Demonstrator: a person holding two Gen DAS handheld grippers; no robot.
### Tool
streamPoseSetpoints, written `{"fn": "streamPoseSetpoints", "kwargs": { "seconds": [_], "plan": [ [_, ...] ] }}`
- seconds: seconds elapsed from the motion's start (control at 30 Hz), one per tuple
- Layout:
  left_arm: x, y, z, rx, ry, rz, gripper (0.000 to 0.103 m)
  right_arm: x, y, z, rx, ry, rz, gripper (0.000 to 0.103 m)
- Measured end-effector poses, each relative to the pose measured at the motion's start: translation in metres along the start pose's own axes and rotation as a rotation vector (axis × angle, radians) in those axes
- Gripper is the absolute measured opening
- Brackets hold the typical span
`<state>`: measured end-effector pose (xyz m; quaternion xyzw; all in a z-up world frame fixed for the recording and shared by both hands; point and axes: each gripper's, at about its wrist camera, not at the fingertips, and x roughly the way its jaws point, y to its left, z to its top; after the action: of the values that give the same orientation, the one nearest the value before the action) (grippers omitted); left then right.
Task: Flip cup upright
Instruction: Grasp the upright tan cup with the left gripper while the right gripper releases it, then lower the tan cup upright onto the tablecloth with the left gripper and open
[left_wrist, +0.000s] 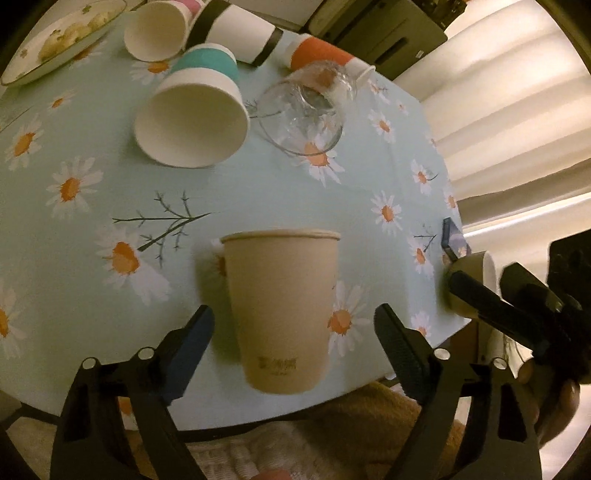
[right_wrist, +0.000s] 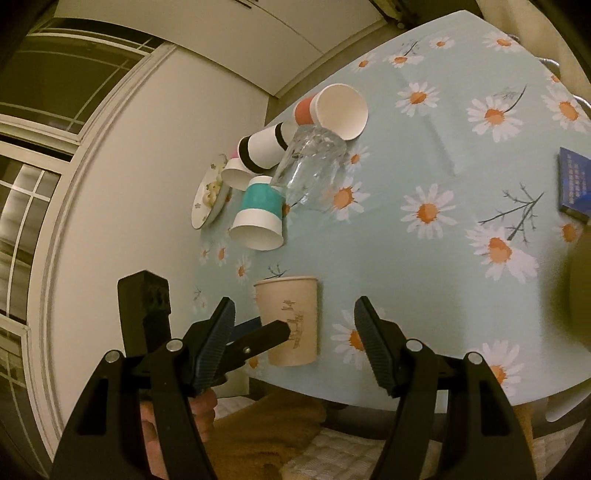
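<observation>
tan cup (left_wrist: 282, 314) stands upright on the bench (left_wrist: 92, 229) near its front edge, mouth up, base down. so that flip looks done, as far as these views show.

left tool (left_wrist: 293, 338): jaws spread wide, one either side of the tan cup, neither finger touching it. it sits right between them but free. looks like just released or about to grab; can't tell which. cup edges are a bit blurred in the left view, so it may not be fully settled.

right tool (right_wrist: 295, 325): jaws also spread, nothing pinched. in the right view the tan cup sits between its fingers too, but farther off, and one left-tool finger crosses in front of it.

still on their sides at the back of the bench, clustered together:
- teal cup (left_wrist: 194, 110), mouth toward the cameras
- glass (left_wrist: 303, 110), just beside the teal cup
- orange cup (left_wrist: 325, 57), behind the glass and touching or nearly so
- black-banded cup (left_wrist: 240, 31)
- white cup (left_wrist: 157, 33), with something pink behind it, too hidden to call

if the task covers all of them, roughly one done and five or so left. if it's only the tan cup, what remains is backing the tools away without knocking it.

also on the bench: plate (left_wrist: 22, 70) at the far left corner, blue book (right_wrist: 574, 184) near the right edge, well clear of the cups.
</observation>
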<state>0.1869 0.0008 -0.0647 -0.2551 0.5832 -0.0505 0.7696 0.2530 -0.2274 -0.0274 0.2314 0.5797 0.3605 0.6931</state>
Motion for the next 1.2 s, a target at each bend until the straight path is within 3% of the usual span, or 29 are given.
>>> {"fn": "streamPoseSetpoints", "kwargs": {
  "seconds": [0.1,0.27,0.67,0.73,0.97,1.2],
  "plan": [
    [0.008,-0.003,0.002,-0.012,0.009,0.022,0.078,-0.005,-0.003,-0.001,0.003,0.0,0.007,0.067],
    [0.01,-0.001,0.006,-0.021,0.004,0.07,0.058,-0.009,-0.005,-0.001,0.003,-0.006,0.01,0.067],
    [-0.006,-0.002,0.002,0.005,-0.041,0.076,0.057,-0.004,0.0,-0.004,-0.012,0.008,0.008,0.067],
    [-0.014,-0.004,-0.002,0.013,-0.082,0.076,0.057,-0.003,0.0,-0.005,-0.015,0.007,0.011,0.067],
    [-0.051,-0.024,-0.028,0.13,-0.383,0.154,0.057,-0.001,0.001,-0.006,-0.019,0.008,0.019,0.067],
    [-0.045,-0.029,-0.053,0.201,-0.644,0.264,0.057,0.0,0.003,-0.006,-0.031,0.009,0.02,0.067]
  ]
}}
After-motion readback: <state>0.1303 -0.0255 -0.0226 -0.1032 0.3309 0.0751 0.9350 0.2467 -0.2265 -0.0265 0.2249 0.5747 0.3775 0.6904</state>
